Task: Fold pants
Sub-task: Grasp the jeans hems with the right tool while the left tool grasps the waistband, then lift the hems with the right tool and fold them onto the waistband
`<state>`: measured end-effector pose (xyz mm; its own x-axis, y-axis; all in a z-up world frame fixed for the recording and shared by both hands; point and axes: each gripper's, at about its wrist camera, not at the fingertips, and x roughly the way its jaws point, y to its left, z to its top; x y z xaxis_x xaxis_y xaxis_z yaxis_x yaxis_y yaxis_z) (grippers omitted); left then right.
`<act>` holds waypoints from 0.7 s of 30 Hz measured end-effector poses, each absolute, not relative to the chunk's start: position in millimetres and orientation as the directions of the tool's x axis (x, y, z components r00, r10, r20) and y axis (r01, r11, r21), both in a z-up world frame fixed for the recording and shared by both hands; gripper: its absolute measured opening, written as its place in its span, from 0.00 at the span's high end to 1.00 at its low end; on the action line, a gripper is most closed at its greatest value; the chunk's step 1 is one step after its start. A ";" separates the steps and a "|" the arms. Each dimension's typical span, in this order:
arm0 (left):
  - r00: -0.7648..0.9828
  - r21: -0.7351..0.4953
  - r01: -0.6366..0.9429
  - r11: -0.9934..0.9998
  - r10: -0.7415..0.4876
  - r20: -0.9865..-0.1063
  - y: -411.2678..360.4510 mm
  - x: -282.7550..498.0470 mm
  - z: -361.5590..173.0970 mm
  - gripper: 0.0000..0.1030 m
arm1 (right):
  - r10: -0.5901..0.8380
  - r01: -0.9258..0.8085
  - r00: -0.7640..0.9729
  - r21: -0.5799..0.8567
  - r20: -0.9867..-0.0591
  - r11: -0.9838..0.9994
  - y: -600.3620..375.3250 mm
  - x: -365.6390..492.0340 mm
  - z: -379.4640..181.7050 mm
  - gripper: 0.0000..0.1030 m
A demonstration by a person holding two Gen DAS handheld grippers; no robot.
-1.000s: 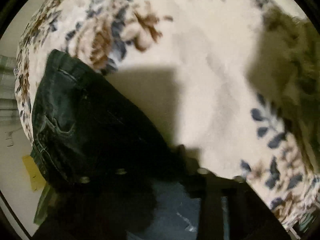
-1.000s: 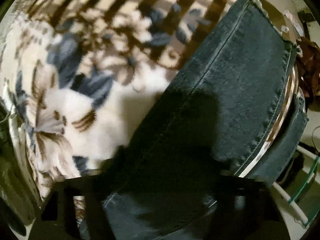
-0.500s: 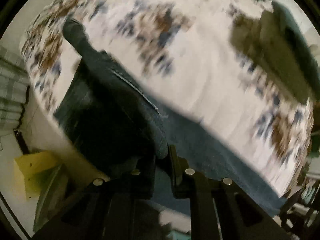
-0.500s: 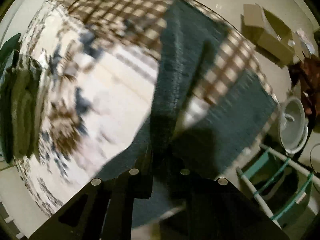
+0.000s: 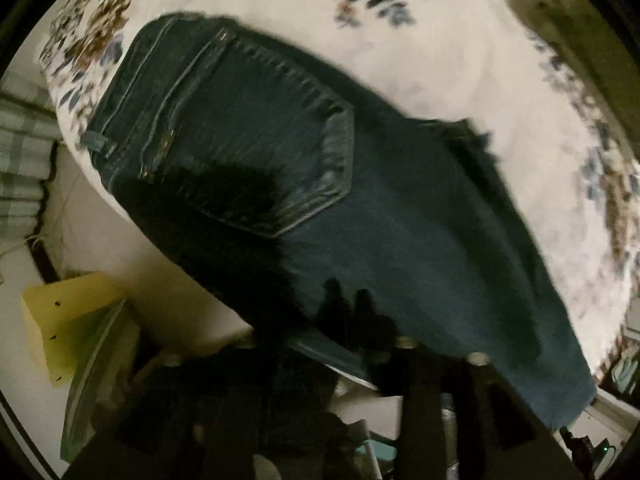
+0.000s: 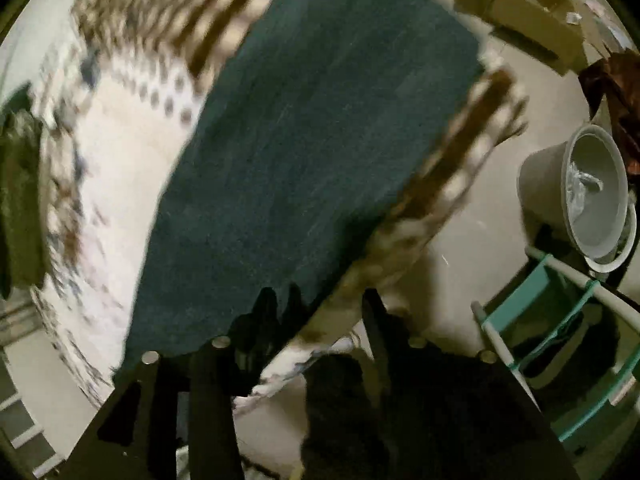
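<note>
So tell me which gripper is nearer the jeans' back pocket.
Left. The left gripper sits at the jeans' near edge, just below the back pocket. The right gripper is at plain denim, with no pocket in its view.

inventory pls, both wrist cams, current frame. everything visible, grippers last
jeans: 1, dark blue denim, laid across the bed, back pocket facing up
bedspread: 1, cream with brown and blue flowers and a brown checked border, under the jeans
olive cloth: 1, dull green, on the bed at the left edge of the right wrist view
cardboard boxes: at least 1, brown, on the floor beyond the bed; blurred
bucket: 1, grey, on the floor right of the bed
rack: 1, white bars with teal straps, below the bucket
yellow box: 1, on the floor left of the bed
left hand-held gripper: 1, black, fingers close together at the jeans' near edge
right hand-held gripper: 1, black, fingers apart
</note>
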<state>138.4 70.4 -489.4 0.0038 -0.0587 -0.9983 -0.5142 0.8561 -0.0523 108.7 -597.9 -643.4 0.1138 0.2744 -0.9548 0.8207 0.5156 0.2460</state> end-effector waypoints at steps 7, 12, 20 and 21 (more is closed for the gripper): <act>0.091 -0.061 -0.390 0.919 -0.027 -0.996 9.4 152.2 -455.9 0.15 | 0.144 0.899 0.235 0.272 -0.961 0.343 -688.6 79.8 -625.8 0.51; 0.094 -0.059 -0.281 0.958 -0.033 -0.995 -53.4 166.5 -457.9 0.15 | 0.135 0.908 0.296 0.323 -0.946 0.266 -727.6 84.6 -643.6 0.51; 0.115 0.001 -0.063 0.998 0.008 -0.993 -135.5 166.4 -483.4 0.15 | 0.126 0.889 0.334 0.357 -0.934 0.287 -732.4 88.4 -664.0 0.89; 0.104 -0.005 -0.039 0.999 -0.001 -0.995 -144.9 165.9 -488.9 0.15 | 0.139 0.877 0.363 0.388 -0.921 0.283 -733.6 84.2 -663.4 0.86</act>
